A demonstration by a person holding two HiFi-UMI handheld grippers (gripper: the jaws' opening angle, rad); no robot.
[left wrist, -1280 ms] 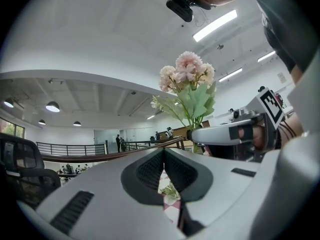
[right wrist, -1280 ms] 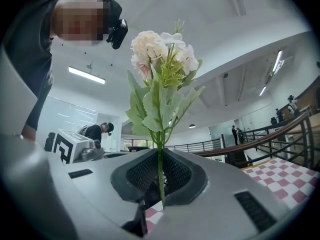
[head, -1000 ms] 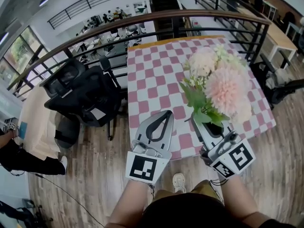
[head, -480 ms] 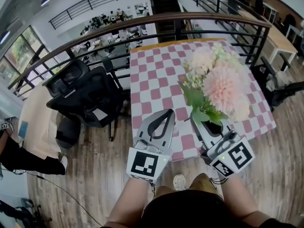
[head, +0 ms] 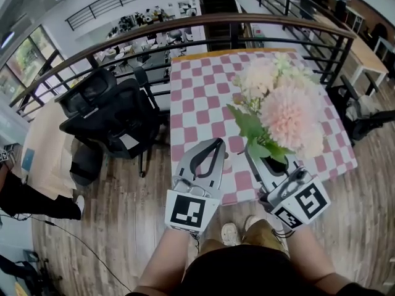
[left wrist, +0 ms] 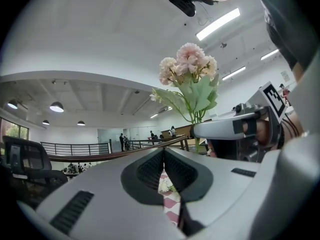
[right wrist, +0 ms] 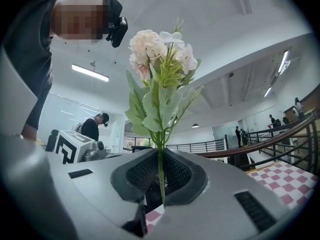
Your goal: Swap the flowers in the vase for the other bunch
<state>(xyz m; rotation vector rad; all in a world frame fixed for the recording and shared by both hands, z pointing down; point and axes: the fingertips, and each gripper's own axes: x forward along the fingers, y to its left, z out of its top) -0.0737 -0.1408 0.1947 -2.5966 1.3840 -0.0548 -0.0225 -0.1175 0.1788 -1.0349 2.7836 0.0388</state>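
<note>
My right gripper [head: 250,155] [right wrist: 160,156] is shut on the green stems of a bunch of pale pink and cream flowers [head: 285,111] [right wrist: 159,48]. The bunch stands upright above the near right part of the pink-and-white checked table [head: 197,97]. The same bunch [left wrist: 190,66] shows in the left gripper view, to the right. My left gripper [head: 216,143] [left wrist: 163,151] is shut on nothing, just left of the bunch, over the table's near edge. Through the slit below its jaws a small white bloom [left wrist: 165,185] lies on the cloth. No vase shows in any view.
A black office chair [head: 105,119] stands off the table's left side. A dark curved railing [head: 247,20] runs behind the table. The person's shoes [head: 231,233] are on the wood floor at the table's near edge.
The right gripper still holds the bunch. Both grippers have kept their pose, and the table has slid slightly right in the head view.
</note>
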